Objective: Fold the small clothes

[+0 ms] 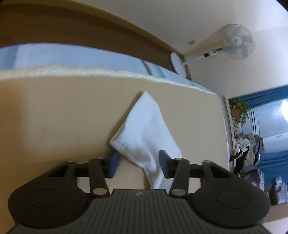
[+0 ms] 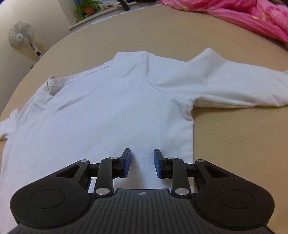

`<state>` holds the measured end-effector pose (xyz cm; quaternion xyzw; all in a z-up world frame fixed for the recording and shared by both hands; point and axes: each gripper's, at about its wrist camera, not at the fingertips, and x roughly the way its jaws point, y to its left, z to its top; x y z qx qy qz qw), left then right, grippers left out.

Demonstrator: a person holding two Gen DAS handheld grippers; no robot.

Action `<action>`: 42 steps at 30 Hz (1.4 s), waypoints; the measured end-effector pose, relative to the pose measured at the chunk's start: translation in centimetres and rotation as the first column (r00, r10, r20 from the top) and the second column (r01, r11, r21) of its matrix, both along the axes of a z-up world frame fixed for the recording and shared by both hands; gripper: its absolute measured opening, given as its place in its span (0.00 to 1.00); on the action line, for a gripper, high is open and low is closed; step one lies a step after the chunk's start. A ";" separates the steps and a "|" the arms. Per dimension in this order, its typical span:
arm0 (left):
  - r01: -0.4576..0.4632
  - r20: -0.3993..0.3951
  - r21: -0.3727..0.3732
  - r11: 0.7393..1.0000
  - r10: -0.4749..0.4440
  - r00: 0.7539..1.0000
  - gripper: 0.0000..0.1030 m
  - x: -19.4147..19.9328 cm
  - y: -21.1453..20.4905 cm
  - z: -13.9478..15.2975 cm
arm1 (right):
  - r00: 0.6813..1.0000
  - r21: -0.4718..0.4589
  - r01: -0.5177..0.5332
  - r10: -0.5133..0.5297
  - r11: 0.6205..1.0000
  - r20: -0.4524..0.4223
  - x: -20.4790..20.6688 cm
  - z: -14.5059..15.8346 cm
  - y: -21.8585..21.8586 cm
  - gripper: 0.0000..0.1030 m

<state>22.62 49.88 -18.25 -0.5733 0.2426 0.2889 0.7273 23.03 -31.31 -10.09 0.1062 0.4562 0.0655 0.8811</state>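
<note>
Now both claws gape: left claw [image 1: 138, 162] straddles the sleeve cuff [image 1: 144, 129]; right claw [image 2: 142, 162] over the white shirt [image 2: 100, 111] hem. Pinch both layers before lifting.

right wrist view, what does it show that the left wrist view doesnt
Only the right wrist view: the white shirt's whole body and collar, one long sleeve spread out, a pink blanket, the open right gripper. Only the left wrist view: the open left gripper around a sleeve end, a clothes pile. Both: beige surface, fan, potted plant.
</note>
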 end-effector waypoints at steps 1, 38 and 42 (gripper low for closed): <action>0.005 -0.068 0.079 0.997 0.000 0.998 0.02 0.2 0.1 0.3 | 1.000 -0.006 -0.003 0.003 1.000 0.006 -0.1 0.1 0.1 0.29; 0.657 -0.242 0.605 0.451 -0.682 0.690 0.00 20.2 -34.5 1.8 | 0.947 -0.130 0.012 0.030 0.991 0.318 12.7 -2.4 3.7 0.38; 0.720 -0.459 0.609 0.333 -0.593 0.662 0.03 20.7 -36.0 0.5 | 0.949 -0.111 0.005 0.030 0.994 0.312 13.1 -3.3 3.3 0.39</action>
